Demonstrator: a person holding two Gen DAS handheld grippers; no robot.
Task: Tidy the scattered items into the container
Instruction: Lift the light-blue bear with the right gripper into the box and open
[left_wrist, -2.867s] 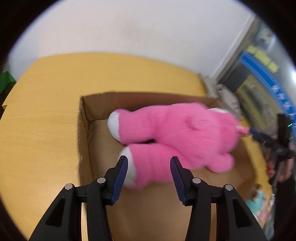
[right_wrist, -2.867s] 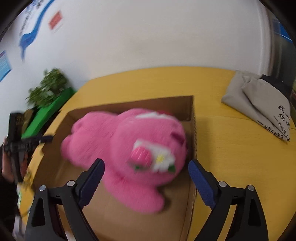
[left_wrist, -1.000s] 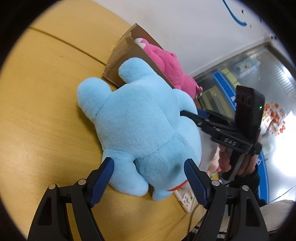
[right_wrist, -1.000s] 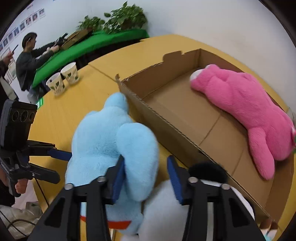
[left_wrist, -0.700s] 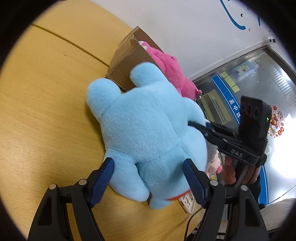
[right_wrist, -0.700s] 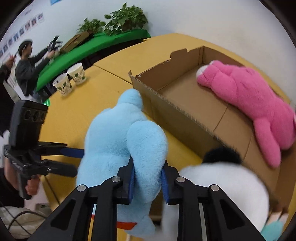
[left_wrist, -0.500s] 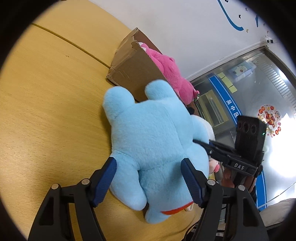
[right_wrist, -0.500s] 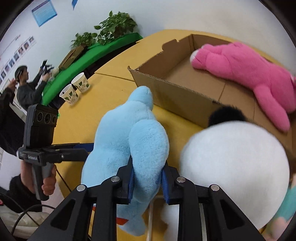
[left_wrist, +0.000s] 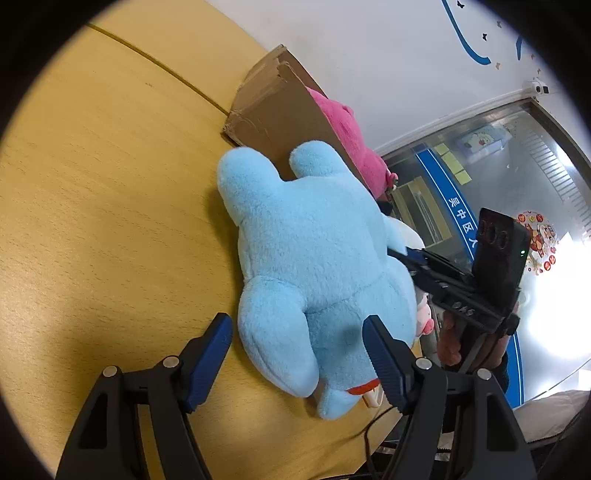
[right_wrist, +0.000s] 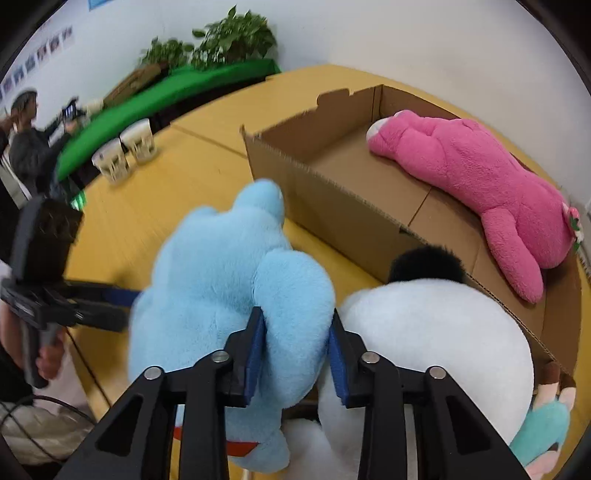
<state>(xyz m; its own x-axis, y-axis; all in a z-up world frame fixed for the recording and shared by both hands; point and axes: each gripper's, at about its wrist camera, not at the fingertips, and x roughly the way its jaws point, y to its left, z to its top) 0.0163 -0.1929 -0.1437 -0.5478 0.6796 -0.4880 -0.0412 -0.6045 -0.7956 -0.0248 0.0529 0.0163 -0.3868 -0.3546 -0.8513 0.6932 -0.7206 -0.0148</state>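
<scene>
A light blue plush toy (left_wrist: 314, 258) lies on the yellow table beside the open cardboard box (right_wrist: 332, 184). My right gripper (right_wrist: 295, 354) is shut on one of its limbs (right_wrist: 299, 317). My left gripper (left_wrist: 299, 354) is open, its fingers on either side of the toy's lower end. The right gripper also shows in the left wrist view (left_wrist: 454, 284), behind the toy. A pink plush bear (right_wrist: 480, 184) lies inside the box along its far wall. A white plush with a black tuft (right_wrist: 424, 332) sits outside the box, to the right of the blue toy.
Two paper cups (right_wrist: 125, 151) stand on the far left of the table. A green-covered bench with plants (right_wrist: 184, 81) and a seated person (right_wrist: 29, 140) lie beyond. A small teal toy (right_wrist: 546, 424) sits at the right edge. A cable (left_wrist: 376, 424) runs off the table's edge.
The right gripper closed on the blue toy's limb and has dragged the toy a little. The left gripper stayed open around its lower end. Earlier, both grippers released the pink bear into the box.
</scene>
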